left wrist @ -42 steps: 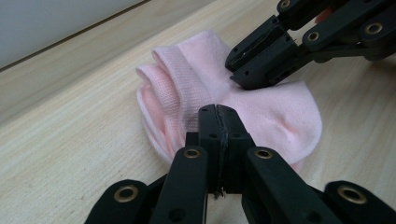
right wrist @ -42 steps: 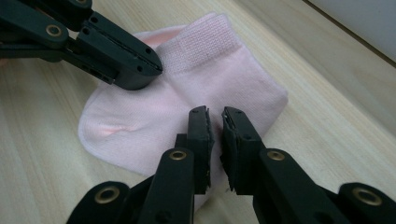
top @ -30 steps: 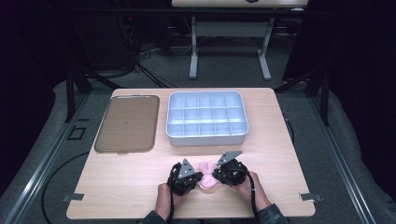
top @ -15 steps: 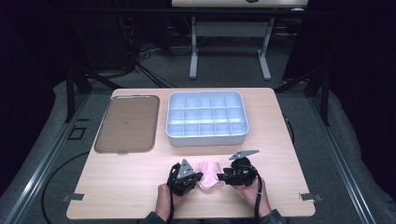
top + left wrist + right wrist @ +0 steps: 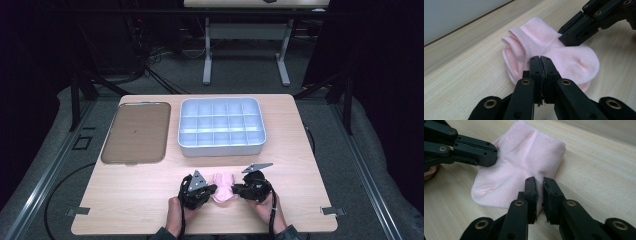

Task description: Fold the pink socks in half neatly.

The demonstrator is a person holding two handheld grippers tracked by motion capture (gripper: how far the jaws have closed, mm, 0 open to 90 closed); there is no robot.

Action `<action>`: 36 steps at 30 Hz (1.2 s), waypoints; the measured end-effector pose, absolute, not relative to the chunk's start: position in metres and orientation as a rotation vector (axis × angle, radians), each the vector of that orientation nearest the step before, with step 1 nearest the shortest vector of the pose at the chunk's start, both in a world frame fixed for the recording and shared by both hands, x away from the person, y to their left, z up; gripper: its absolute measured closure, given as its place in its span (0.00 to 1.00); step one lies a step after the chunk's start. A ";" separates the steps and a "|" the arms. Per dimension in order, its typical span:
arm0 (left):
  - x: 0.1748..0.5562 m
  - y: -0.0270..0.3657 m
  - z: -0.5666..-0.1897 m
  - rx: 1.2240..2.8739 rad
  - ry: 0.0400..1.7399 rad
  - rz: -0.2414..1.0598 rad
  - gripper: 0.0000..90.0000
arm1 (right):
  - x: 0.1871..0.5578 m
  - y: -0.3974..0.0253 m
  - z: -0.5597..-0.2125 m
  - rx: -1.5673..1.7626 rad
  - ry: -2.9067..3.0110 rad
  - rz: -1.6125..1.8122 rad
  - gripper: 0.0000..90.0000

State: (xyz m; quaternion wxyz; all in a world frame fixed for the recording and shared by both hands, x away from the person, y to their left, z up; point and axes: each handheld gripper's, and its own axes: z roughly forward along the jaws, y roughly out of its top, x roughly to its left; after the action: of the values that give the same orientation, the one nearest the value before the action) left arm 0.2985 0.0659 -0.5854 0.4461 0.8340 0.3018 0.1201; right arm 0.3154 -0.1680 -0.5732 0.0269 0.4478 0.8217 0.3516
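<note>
High view: a folded pink sock (image 5: 223,186) sits between two grippers, in front of the divided tray (image 5: 221,126), near the table's (image 5: 125,190) front edge.

The sock already lies doubled over, cuff on foot, so the folding looks mostly done; putting it into the tray, if that is the aim, is still left, since every tray compartment looks empty. The left gripper (image 5: 540,59) has its jaws pressed together at the sock's near edge, though whether cloth is caught between them I cannot tell. The right gripper (image 5: 539,182) has its jaws slightly parted, touching the sock's opposite edge without pinching it.
</note>
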 end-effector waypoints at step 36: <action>0.299 0.064 -0.588 2.070 0.788 0.270 1.00 | 0.303 -0.134 -0.530 1.115 2.586 1.027 0.95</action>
State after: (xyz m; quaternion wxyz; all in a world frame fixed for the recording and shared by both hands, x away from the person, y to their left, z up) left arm 0.2995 0.0640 -0.5875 0.4396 0.8333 0.3171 0.1086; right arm 0.3035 -0.1342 -0.5299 0.0719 0.3711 0.8605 0.3416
